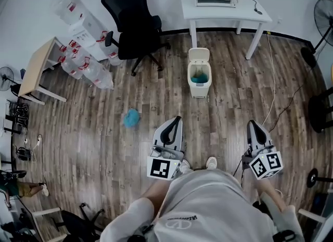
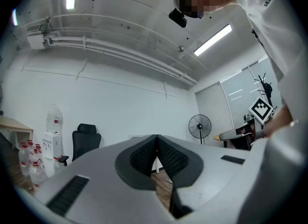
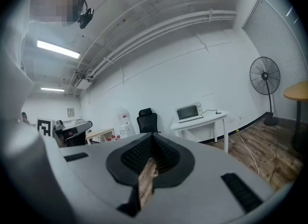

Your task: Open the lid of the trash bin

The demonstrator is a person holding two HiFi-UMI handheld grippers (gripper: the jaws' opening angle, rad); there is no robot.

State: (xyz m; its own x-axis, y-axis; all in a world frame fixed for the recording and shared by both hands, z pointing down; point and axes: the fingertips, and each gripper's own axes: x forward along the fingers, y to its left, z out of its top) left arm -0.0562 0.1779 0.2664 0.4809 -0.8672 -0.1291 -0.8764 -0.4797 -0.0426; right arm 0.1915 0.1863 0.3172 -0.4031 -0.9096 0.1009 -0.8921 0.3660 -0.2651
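Observation:
The cream trash bin (image 1: 199, 85) stands on the wood floor in front of the white table, in the head view only. Its lid (image 1: 199, 54) is tipped up at the back and something teal lies inside. My left gripper (image 1: 177, 119) is held low near my body, well short of the bin and a little to its left, jaws shut with nothing between them (image 2: 156, 139). My right gripper (image 1: 252, 124) hangs to the bin's right, also far from it and shut on nothing (image 3: 152, 138). Neither gripper view shows the bin.
A crumpled blue object (image 1: 131, 117) lies on the floor left of the bin. A black office chair (image 1: 134, 22) and water bottles (image 1: 83, 66) stand at the back left. The white table (image 1: 223, 8) carries a toaster oven (image 3: 188, 112). A cable (image 1: 271, 87) trails over the floor at right.

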